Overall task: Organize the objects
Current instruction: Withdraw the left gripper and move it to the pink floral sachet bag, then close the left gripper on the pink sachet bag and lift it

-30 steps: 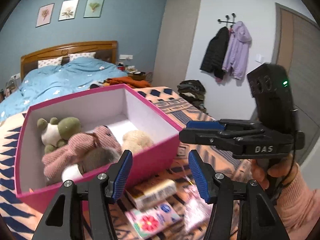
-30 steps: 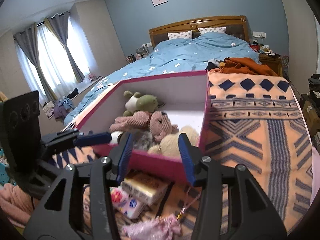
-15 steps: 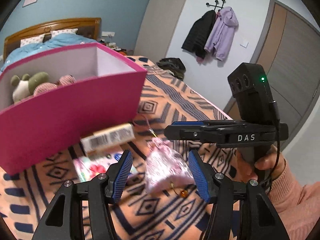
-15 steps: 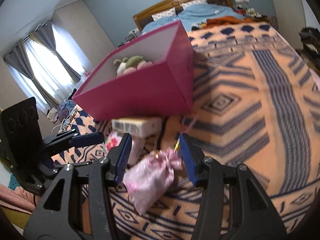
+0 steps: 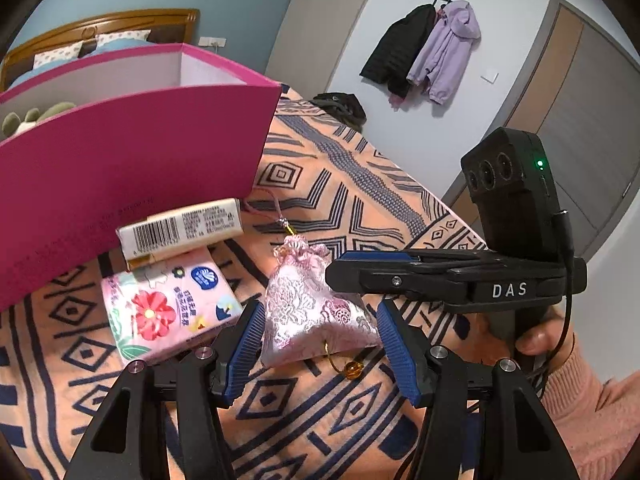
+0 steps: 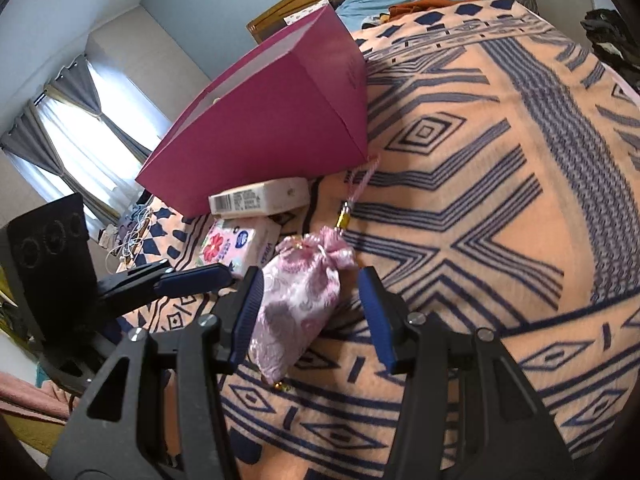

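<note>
1. Your left gripper has its blue fingers spread wide, one on each side of the pink brocade pouch, with a gap showing on both sides.
2. Your right gripper is spread wide too; its left finger sits just beside the pouch, perhaps brushing it, while the right finger stands clear of the cloth.
3. From the left wrist view, your right gripper reaches in from the right, its blue fingertip right over the pouch's upper edge; whether it touches cannot be told.
4. Your pouch lies on the orange blanket with its gathered neck pointing toward the pink box; a pink cord and gold clasp trail from the neck toward the box corner.
5. A gold ring with an amber bead lies at the pouch's bottom end, near your left gripper.
6. Just left of the pouch sits a floral tissue pack, and a white carton with a barcode lies between that pack and the box wall, partly overlapping the pack.
7. Inside the box, only the tops of plush toys show above the rim.
</note>
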Demonstrator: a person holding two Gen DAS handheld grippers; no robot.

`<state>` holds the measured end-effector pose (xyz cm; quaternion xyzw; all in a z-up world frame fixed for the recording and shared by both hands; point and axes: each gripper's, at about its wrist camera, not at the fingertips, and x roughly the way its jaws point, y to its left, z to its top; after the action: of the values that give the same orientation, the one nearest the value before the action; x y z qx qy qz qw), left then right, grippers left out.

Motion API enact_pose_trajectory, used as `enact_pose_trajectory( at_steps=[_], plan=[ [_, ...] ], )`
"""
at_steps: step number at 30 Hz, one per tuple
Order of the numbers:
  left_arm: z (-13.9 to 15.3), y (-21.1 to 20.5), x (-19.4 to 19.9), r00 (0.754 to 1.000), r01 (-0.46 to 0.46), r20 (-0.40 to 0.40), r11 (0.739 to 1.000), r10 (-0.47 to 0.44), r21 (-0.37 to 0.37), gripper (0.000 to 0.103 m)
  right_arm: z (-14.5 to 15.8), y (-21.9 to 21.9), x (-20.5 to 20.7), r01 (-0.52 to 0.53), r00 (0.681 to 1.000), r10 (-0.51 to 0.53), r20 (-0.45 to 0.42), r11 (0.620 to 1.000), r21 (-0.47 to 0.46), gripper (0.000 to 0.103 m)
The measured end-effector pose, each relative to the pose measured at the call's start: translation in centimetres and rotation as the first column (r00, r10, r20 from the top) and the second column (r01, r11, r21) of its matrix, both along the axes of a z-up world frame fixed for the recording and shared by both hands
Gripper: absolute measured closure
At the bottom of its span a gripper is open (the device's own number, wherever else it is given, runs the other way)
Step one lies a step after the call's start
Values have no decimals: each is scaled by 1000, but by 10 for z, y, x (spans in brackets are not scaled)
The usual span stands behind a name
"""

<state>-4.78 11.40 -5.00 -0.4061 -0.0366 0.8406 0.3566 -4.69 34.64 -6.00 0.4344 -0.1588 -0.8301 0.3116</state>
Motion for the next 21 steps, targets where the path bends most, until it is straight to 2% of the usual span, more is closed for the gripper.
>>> enact_pose_trajectory(
  at_steps=[10,18,21],
  plan=[
    [-10,3,0,1000,2,29,1000,-1,-16,46,-8,-6,-1,-13,1000,13,23,1000,-9,51],
    [-13,1,0,999,9,46,1000,-9,-2,58,-12,-7,-4,-20,999,22,43,999,-40,51],
    [-15,3,1,999,12,50,1000,-12,-7,58,-13,-7,-4,-24,999,26,46,999,-44,55]
  ],
)
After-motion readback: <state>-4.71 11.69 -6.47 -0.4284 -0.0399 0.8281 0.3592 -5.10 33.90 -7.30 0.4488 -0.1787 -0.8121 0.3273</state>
